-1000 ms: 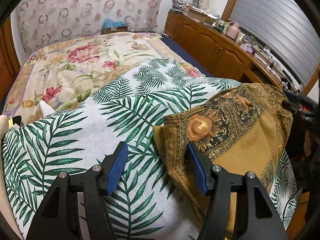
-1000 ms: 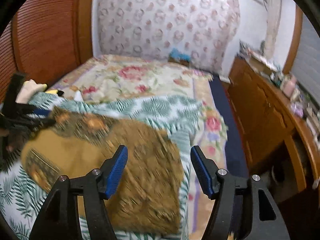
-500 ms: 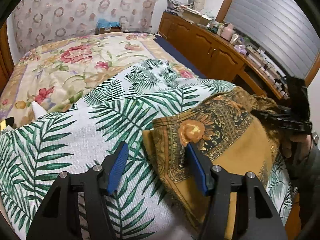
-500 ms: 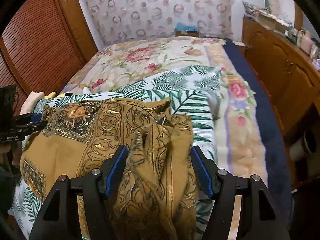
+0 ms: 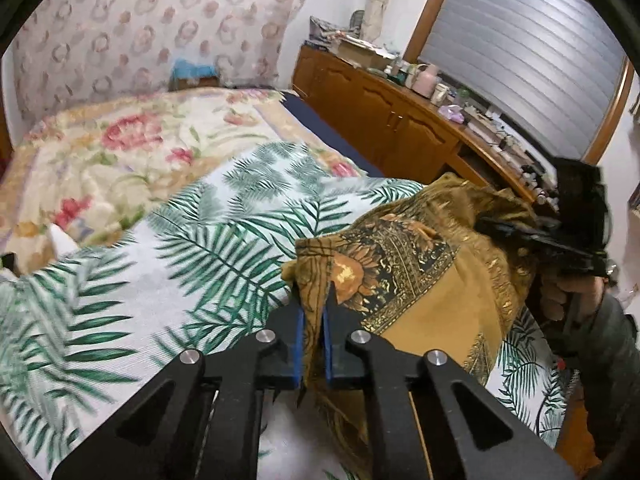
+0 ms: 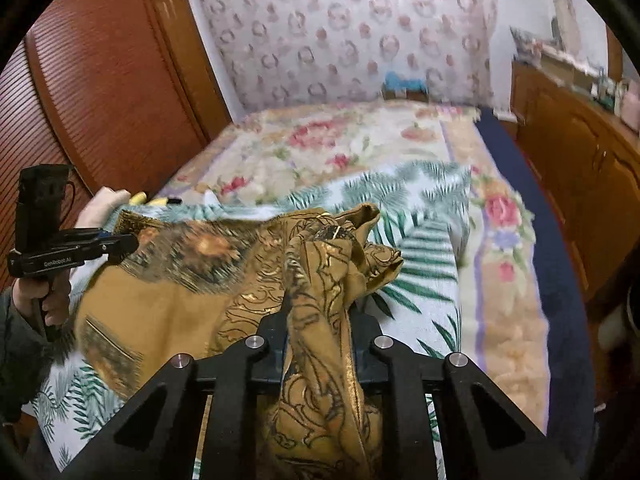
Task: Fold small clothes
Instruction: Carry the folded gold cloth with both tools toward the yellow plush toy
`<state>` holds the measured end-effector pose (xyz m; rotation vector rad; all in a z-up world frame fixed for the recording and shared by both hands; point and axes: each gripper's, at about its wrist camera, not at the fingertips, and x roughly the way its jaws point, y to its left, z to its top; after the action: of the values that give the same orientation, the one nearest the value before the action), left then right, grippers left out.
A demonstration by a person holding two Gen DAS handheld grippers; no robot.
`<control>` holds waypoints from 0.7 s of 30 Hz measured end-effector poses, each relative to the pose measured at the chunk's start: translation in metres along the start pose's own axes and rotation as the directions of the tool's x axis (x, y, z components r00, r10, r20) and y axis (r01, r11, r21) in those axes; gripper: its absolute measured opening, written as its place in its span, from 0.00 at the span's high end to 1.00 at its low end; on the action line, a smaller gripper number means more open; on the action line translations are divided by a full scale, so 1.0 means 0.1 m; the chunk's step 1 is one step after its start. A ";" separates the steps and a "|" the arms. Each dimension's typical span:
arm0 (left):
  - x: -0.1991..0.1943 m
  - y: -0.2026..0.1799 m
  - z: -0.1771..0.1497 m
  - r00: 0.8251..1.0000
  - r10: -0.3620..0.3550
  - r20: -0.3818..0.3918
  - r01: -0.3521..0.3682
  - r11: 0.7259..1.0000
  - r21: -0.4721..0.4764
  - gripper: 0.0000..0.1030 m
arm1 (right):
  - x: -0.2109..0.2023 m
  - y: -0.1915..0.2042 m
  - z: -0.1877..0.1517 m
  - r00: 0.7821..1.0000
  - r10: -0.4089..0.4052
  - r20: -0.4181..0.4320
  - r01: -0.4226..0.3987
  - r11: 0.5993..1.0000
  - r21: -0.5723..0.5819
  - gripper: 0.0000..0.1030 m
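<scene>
A golden-brown patterned garment (image 5: 420,292) lies on a palm-leaf cloth (image 5: 160,280) spread over the bed. My left gripper (image 5: 312,300) has its jaws closing, and the blue pads pinch the garment's near left corner. My right gripper (image 6: 318,320) is closing too, with a thick bunched fold of the same garment (image 6: 160,300) pressed between its fingers and spilling over them. Each view shows the other hand-held gripper at the garment's far side: the right one (image 5: 560,236) and the left one (image 6: 72,252). The garment sags between the two grips.
A floral bedspread (image 5: 120,152) covers the far half of the bed. A long wooden cabinet (image 5: 400,128) with clutter on top runs along the right, beyond the navy bed edge (image 6: 552,240). Slatted wooden doors (image 6: 100,80) stand on the left.
Both grippers went from wide open to pinched on the garment. The left corner has lifted a little, and the right side of the garment has bunched up in the right gripper.
</scene>
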<state>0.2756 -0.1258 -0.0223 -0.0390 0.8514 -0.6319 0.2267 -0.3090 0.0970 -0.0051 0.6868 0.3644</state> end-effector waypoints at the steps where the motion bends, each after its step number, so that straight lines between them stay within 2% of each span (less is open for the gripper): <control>1: -0.09 -0.05 0.00 1.000 0.005 0.020 -0.005 1.000 0.012 0.93 | -0.08 0.06 0.02 1.000 -0.002 0.020 0.002 1.000 -0.014 0.82; 7: -0.66 -0.16 -0.06 0.989 0.019 0.144 -0.025 0.999 0.042 0.93 | -0.40 0.46 0.11 0.992 0.022 0.121 -0.011 0.995 -0.096 0.82; 12: -1.23 -0.02 -0.17 0.967 0.078 0.242 -0.085 0.996 0.021 0.93 | -0.48 0.87 0.24 0.982 0.083 0.169 -0.049 0.980 -0.194 0.82; 17: -1.82 0.33 -0.37 0.929 0.189 0.318 -0.185 0.982 -0.043 0.93 | -0.31 1.40 0.48 0.970 0.183 0.161 -0.126 0.942 -0.311 0.82; 21: -2.26 0.66 -0.62 0.884 0.302 0.356 -0.278 0.953 -0.116 0.93 | 0.00 1.85 0.75 0.956 0.266 0.123 -0.198 0.897 -0.395 0.82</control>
<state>0.1544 0.0622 0.0737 -0.0825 0.4940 -0.2991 0.2123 -0.1263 0.1764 -0.2592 0.4336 0.7186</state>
